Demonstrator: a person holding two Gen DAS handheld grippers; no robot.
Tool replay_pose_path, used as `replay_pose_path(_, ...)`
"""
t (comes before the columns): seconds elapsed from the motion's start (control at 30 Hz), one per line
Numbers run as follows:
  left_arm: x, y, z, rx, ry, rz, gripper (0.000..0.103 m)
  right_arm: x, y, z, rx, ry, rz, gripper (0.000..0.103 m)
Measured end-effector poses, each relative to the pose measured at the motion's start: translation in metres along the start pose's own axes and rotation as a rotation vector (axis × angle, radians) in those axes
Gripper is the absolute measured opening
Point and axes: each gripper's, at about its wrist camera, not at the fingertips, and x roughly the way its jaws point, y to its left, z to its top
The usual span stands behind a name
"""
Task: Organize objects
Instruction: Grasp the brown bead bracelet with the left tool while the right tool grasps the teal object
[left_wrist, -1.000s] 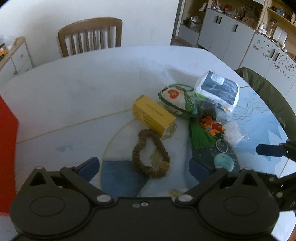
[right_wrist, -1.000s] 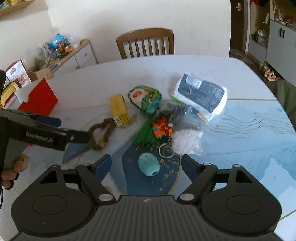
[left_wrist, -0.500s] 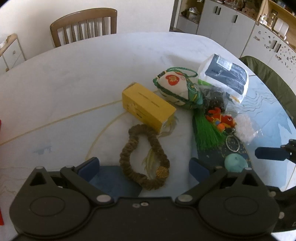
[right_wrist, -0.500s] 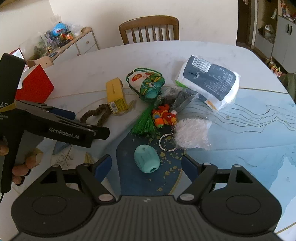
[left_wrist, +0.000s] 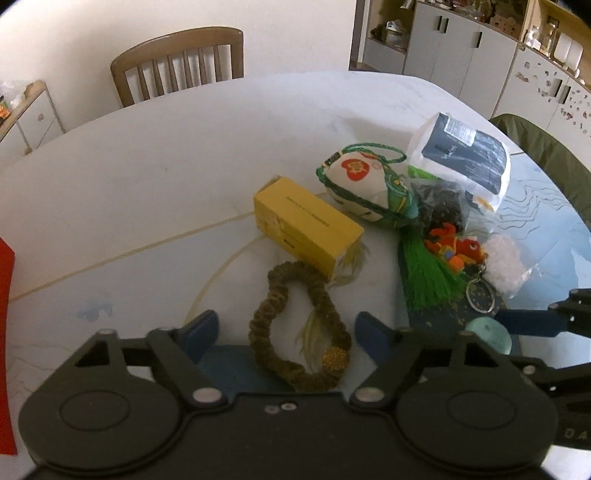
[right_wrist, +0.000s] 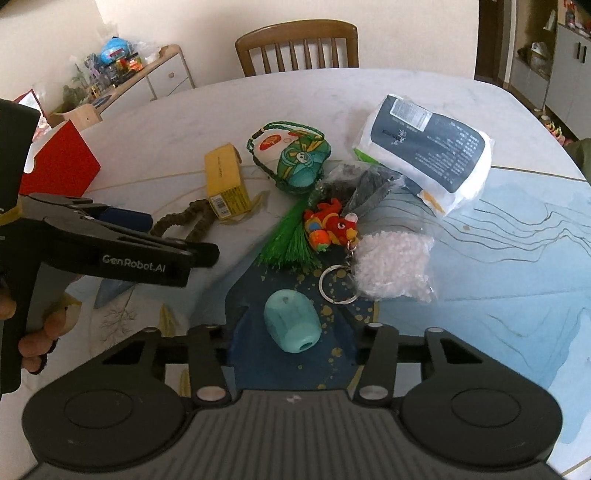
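You are working in a home, in what looks like a dining area. The tabletop is a large rounded dining surface with a marbled white and blue pattern, and a wooden slat-backed dining chair stands pushed in at twelve o'clock. At ten o'clock a low wooden sideboard with white drawers is heaped with toys and household clutter. At one to two o'clock grey cupboards under open shelves hold jars and boxes, and small shoes lie on the floor by a doorway.
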Motion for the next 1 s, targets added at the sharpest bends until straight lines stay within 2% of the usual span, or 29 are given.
replay_pose_path(0.23,-0.002,0.0,0.002,0.006,-0.005,0.001,0.048,0.001,0.003,0.001,-0.016,0.006,-0.007,0.036)
replay_pose_path(0.3,-0.003,-0.001,0.003,0.015,-0.008,0.014,0.036,0.001,0.004,0.001,-0.021,0.011,-0.017,0.034)
replay_pose_path(0.43,-0.005,0.004,0.004,-0.007,-0.002,0.01,0.018,0.0,0.006,0.001,-0.027,0.019,-0.015,0.031)
replay_pose_path(0.67,-0.017,0.012,0.002,-0.064,0.002,-0.013,0.01,-0.007,0.01,-0.001,-0.019,0.027,-0.014,0.031)
replay_pose_path(0.8,-0.029,0.016,0.0,-0.092,0.005,-0.015,0.009,-0.016,0.015,-0.001,-0.01,0.024,-0.002,0.031)
replay_pose_path(1.0,-0.063,0.033,-0.002,-0.163,-0.042,-0.058,0.007,-0.033,0.024,0.0,0.017,0.036,0.015,0.031)
